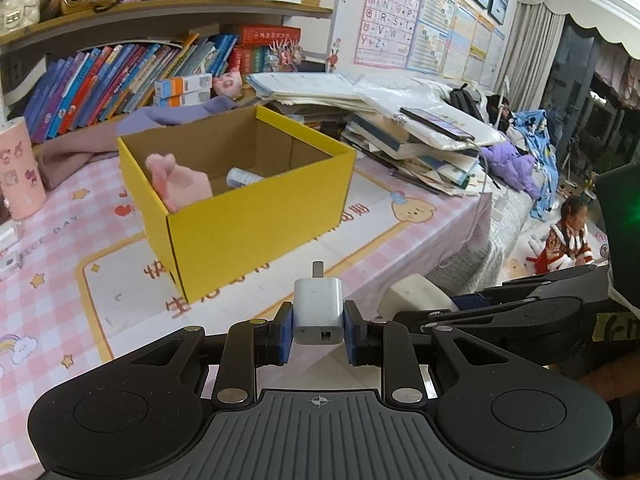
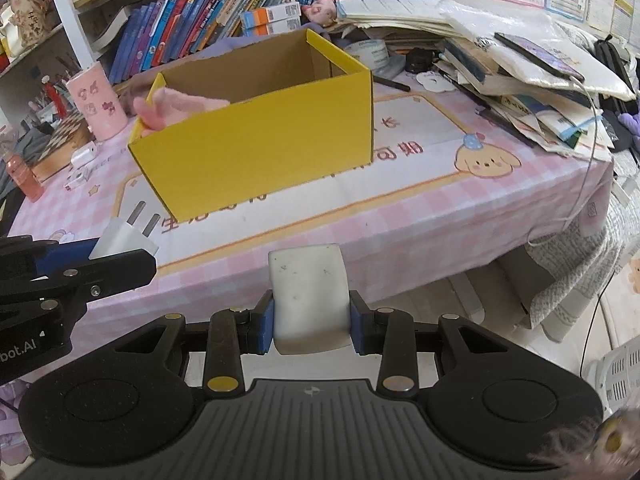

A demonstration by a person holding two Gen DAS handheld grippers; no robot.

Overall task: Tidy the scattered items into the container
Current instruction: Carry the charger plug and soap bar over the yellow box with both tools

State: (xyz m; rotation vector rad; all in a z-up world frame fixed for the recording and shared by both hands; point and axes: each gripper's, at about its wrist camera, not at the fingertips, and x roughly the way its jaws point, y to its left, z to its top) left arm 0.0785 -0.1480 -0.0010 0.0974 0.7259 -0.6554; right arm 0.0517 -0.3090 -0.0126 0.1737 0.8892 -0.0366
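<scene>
Blk grippers, blue fingers (image 1: 283, 332).

Cluttered room: bookshelf (image 1: 120, 76) at 10 o'clock, pink checked tablecloth (image 2: 420, 216) centre, alphabet poster (image 1: 390, 12) on wall at 12, curtains (image 1: 532, 48) and dark window (image 1: 576, 76) at 2.

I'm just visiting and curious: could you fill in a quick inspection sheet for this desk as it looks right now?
Surface: pink checked tablecloth.
Job's things: open yellow box holding a pink plush and a small bottle.
Clutter: leaning paper and book pile, pink cup, tape roll.
Grippers: left gripper shut on white charger; right gripper shut on white block.
Cables: white cable over the table edge.
Surroundings: bookshelf, wall charts.
</scene>
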